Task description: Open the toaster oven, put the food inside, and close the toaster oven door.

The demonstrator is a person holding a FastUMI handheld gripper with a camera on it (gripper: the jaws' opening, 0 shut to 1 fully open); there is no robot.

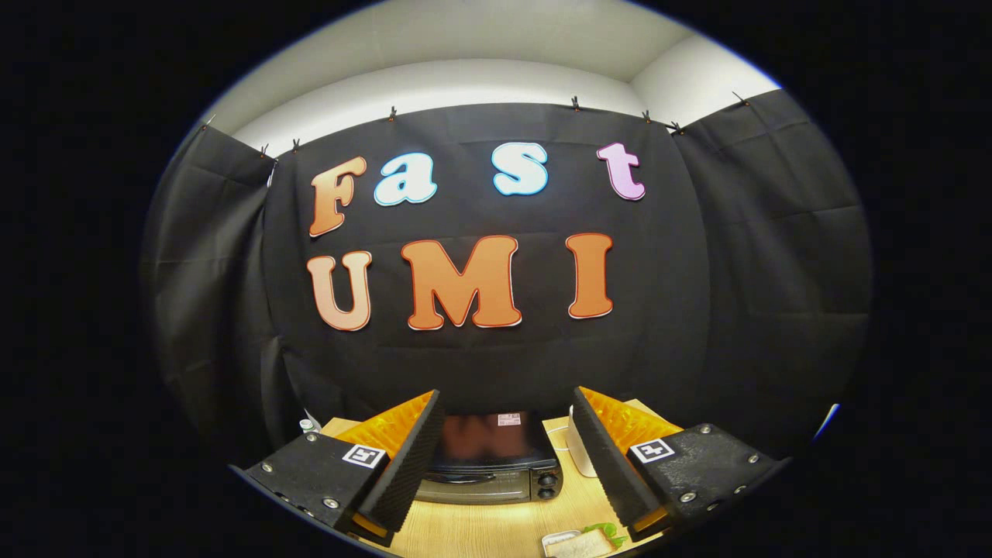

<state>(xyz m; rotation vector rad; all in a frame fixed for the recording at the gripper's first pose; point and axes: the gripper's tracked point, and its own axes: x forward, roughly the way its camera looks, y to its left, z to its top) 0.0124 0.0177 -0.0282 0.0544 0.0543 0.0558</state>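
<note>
Hovering above the worktop (496,527), the gripper (508,457) stands wide open and holds nothing. The oven (492,465) sits beyond the fingers at the far side, door apparently closed. The food (585,541), a sandwich on a tray, lies near, beside the right finger. No step appears done: opening, loading and closing remain. The tray is cut off; a white object (577,453) right of the oven is unclear.

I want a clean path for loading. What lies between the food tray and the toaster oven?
In the gripper view, bare wooden table lies between the food tray and the toaster oven. The gripper hangs open above it.
</note>
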